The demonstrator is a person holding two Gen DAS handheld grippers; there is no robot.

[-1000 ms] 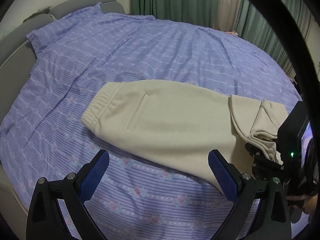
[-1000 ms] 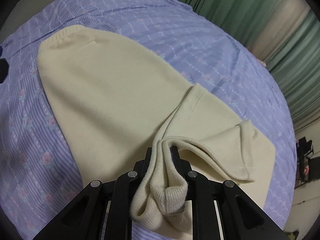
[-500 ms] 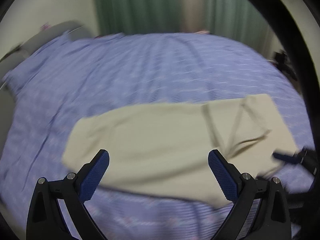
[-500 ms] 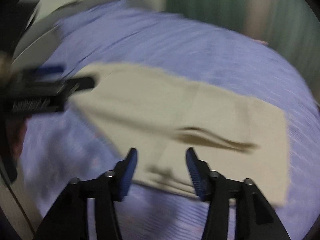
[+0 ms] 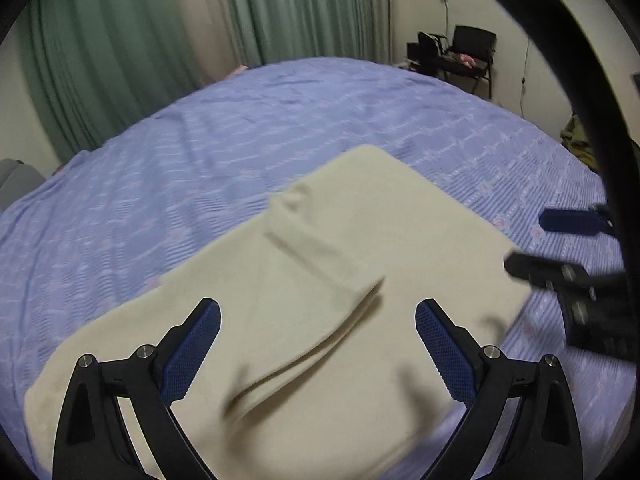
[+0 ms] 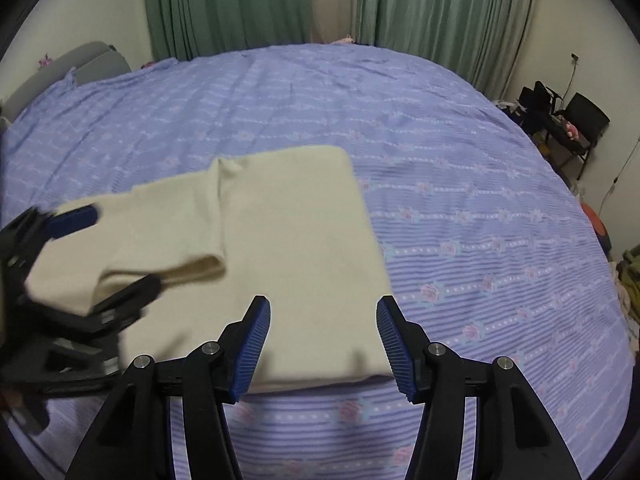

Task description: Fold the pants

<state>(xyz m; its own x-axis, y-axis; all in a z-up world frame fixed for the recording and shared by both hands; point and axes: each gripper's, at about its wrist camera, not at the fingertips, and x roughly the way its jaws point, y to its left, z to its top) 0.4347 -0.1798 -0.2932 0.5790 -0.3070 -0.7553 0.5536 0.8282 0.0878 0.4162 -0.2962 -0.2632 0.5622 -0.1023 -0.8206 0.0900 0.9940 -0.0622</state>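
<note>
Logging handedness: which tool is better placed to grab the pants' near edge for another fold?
Right, probably. The right tool hangs open straddling the pants' near edge; the left tool is open over mid-cloth.

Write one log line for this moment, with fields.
left gripper: open | right gripper: open | pants: folded once, flat on bed | held: nothing

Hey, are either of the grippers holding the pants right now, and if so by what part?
Nothing is held. The left gripper and right gripper are both open above the cream pants, which lie folded on the bed.
</note>
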